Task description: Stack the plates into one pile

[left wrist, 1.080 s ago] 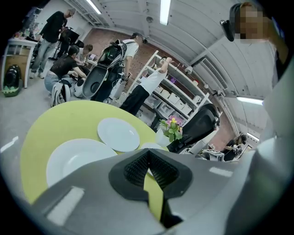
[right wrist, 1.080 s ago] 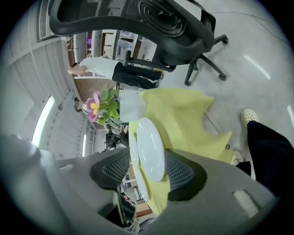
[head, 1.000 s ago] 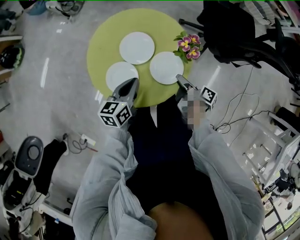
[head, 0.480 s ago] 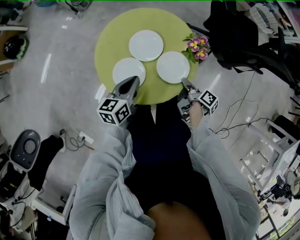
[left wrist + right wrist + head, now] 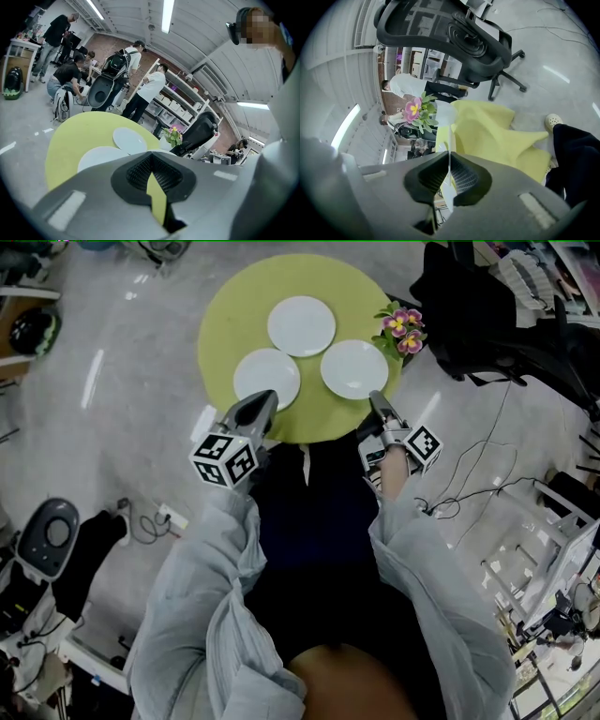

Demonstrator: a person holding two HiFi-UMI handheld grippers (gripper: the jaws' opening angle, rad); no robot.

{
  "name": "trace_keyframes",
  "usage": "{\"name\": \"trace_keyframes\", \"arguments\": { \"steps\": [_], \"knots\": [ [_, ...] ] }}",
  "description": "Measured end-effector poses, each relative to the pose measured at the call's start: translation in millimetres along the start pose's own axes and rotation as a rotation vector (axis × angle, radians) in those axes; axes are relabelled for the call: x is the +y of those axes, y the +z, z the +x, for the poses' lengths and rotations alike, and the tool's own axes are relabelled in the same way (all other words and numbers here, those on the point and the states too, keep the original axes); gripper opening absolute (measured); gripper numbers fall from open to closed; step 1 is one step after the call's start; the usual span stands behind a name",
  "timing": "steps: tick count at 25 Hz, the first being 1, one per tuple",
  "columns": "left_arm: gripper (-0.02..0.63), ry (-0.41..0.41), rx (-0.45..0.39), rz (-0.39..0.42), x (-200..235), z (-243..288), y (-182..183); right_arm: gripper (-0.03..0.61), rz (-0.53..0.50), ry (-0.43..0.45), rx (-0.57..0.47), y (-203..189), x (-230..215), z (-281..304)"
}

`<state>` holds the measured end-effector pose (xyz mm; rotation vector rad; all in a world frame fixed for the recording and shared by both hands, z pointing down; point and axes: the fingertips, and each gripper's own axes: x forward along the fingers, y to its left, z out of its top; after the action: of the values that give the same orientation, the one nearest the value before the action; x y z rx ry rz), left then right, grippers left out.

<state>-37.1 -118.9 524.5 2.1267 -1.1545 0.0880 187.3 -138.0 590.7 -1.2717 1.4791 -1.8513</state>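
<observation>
Three white plates lie apart on a round yellow-green table (image 5: 225,324): a left plate (image 5: 267,378), a far plate (image 5: 301,325) and a right plate (image 5: 354,368). My right gripper (image 5: 377,397) is shut on the near rim of the right plate. That rim shows as a thin white edge (image 5: 444,122) running between the pads of the right gripper (image 5: 448,154). My left gripper (image 5: 265,397) hovers at the near edge of the left plate (image 5: 101,157), pointing across it toward the far plate (image 5: 130,140). This left gripper (image 5: 150,157) is shut with nothing in it.
A pot of pink and yellow flowers (image 5: 403,329) stands at the table's right edge, just beyond the right plate. A black office chair (image 5: 478,306) is close behind the flowers. Cables lie on the floor at the right. Several people stand in the background of the left gripper view.
My right gripper has closed on the right plate's near rim and risen slightly. My left gripper has edged forward toward the left plate.
</observation>
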Motion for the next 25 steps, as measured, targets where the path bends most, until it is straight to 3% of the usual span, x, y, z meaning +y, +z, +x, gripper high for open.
{"name": "trace_keyframes", "arguments": {
  "steps": [13, 25],
  "knots": [
    [0.015, -0.024, -0.037, -0.002, 9.9, -15.5, 5.2, 0.018, 0.005, 0.074, -0.03, -8.6, 21.4, -21.2],
    [0.015, 0.082, -0.116, -0.034, 39.5, -45.4, 14.2, 0.018, -0.066, 0.137, 0.065, -24.5, 57.7, 39.5]
  ]
}}
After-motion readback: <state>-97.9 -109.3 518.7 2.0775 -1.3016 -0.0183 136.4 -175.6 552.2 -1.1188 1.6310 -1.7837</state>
